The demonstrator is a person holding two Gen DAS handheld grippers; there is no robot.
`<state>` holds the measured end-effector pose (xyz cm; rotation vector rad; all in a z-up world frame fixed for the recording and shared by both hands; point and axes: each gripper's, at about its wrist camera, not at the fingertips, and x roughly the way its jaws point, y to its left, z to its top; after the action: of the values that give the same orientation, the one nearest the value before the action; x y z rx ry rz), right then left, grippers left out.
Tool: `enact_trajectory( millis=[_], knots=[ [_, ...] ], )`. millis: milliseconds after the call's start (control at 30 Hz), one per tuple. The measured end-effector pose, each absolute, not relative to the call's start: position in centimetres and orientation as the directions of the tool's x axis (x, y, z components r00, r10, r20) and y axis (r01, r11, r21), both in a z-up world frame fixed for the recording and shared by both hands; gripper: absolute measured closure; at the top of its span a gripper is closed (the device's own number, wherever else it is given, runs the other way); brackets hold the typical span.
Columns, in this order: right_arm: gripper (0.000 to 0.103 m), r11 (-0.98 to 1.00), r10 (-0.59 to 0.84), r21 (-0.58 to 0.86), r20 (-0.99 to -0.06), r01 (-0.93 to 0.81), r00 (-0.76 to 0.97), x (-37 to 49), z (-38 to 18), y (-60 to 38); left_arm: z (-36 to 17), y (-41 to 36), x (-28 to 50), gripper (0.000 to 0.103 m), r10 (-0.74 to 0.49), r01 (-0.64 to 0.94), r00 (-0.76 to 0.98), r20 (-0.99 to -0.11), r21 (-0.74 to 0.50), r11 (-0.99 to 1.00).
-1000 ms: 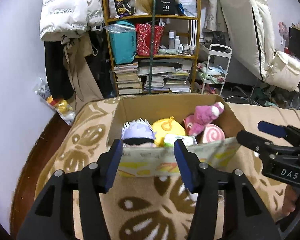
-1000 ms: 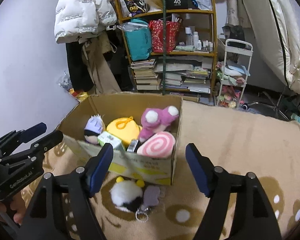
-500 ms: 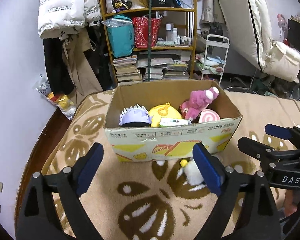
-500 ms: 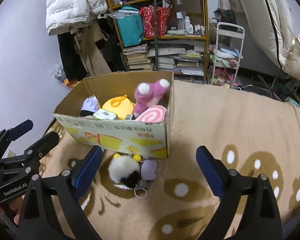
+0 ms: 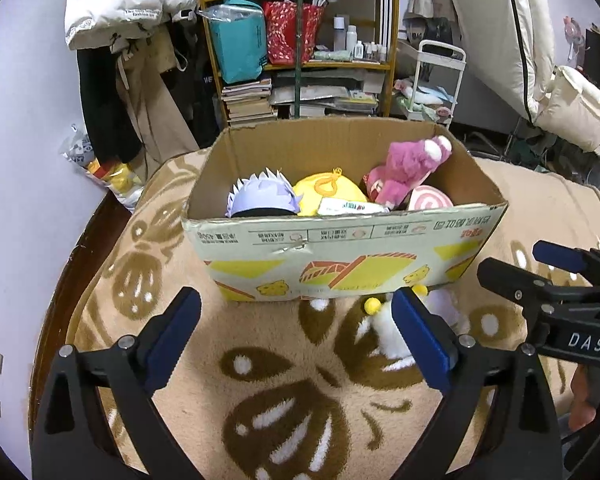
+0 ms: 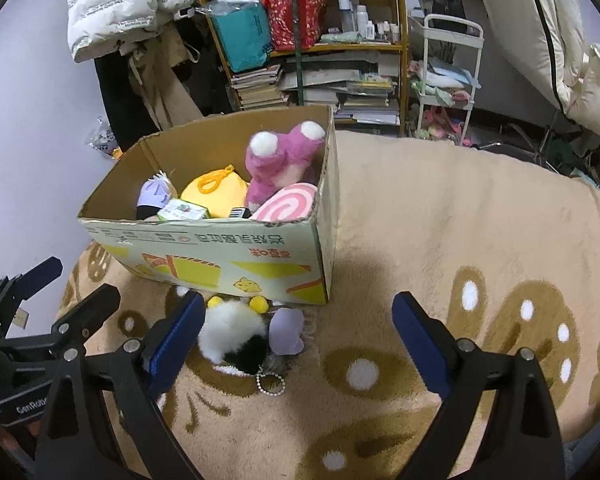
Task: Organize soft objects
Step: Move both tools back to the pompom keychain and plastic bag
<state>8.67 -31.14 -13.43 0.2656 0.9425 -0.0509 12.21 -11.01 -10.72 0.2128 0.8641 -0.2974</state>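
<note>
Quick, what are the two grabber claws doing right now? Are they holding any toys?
Left gripper: open, holding nothing; its jaws have just been opening.
Right gripper: open, holding nothing, jaws just opened; the fluffy keychain toy lies loose on the blanket.

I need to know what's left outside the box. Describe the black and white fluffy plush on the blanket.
The black and white plush is a round, fluffy ball, mostly white with a black patch on its near side and two small yellow pom-poms on top. A beaded ring lies at its near edge. It lies on the tan blanket, just in front of the cardboard box, beside a lilac plush piece. Neither claw touches it.
</note>
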Motion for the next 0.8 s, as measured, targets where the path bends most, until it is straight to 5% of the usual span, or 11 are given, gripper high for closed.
enact_trajectory(
  millis=[800],
  knots=[
    [0.004, 0.952, 0.086, 0.221, -0.856, 0.210, 0.511, 11.0, -16.2, -32.2, -15.2, -12.6, 13.1, 0.008, -0.198, 0.410, 0.549, -0.812, 0.055, 0.910]
  ],
)
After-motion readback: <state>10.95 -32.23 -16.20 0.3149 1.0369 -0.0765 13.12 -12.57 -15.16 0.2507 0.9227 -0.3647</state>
